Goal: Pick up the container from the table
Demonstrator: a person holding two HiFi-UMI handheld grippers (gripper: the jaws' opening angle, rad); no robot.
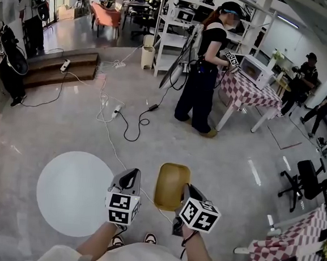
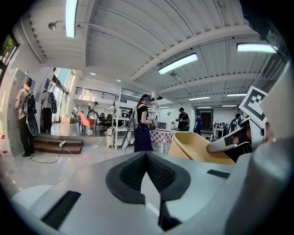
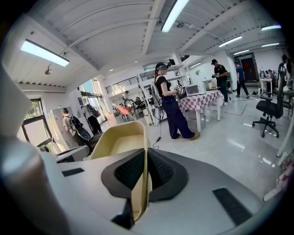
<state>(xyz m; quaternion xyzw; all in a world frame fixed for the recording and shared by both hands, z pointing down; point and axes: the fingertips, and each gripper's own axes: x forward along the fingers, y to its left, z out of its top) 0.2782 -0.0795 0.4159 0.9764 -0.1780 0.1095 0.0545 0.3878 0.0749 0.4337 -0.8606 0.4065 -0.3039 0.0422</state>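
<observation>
A tan yellow container (image 1: 172,184) hangs in the air over the floor, in front of the person. My right gripper (image 1: 183,196) is shut on its right wall; in the right gripper view that thin wall (image 3: 143,183) runs between the black pads (image 3: 163,172), and the container's hollow (image 3: 117,142) opens to the left. My left gripper (image 1: 130,176) is just left of the container, not touching it, its jaws shut on nothing (image 2: 146,156). From the left gripper view the container (image 2: 197,147) shows at right, with the right gripper (image 2: 232,142) on it.
A round white table (image 1: 72,196) lies low at left. Cables (image 1: 119,117) and a power strip trail across the grey floor. A person (image 1: 205,74) stands at a checkered table (image 1: 252,92). An office chair (image 1: 307,179) and another checkered cloth (image 1: 290,246) are at right.
</observation>
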